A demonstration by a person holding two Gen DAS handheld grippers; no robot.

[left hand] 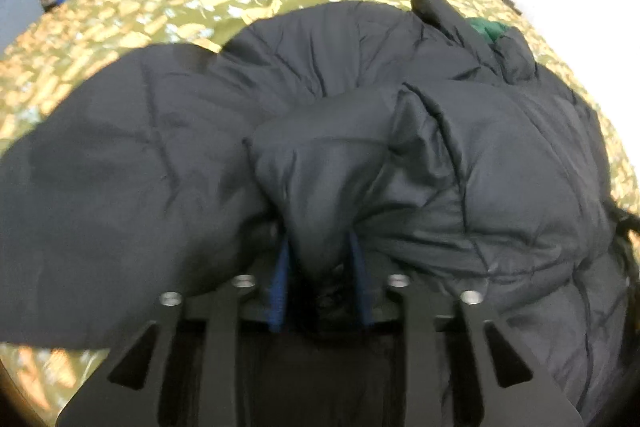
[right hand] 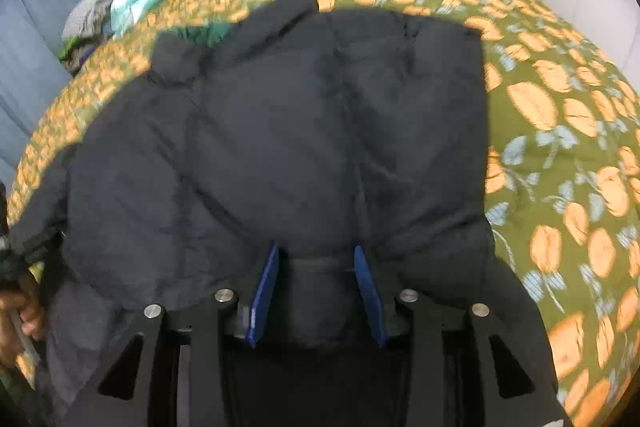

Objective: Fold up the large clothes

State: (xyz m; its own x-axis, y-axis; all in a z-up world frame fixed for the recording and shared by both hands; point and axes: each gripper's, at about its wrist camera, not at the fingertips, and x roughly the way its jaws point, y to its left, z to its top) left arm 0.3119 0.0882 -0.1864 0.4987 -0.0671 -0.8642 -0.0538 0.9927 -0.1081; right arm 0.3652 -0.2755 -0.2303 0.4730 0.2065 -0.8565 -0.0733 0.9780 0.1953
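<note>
Floral bedspread [right hand: 552, 107] under puffy black quilted jacket [right hand: 320, 131], left gripper [left hand: 320, 247] and right gripper [right hand: 316, 259] each pinching it.

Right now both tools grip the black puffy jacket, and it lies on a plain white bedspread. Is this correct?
Not quite. Both the left tool and the right tool grip the black puffy jacket, but the bedspread is olive green with orange flowers, as the right wrist view shows.
</note>
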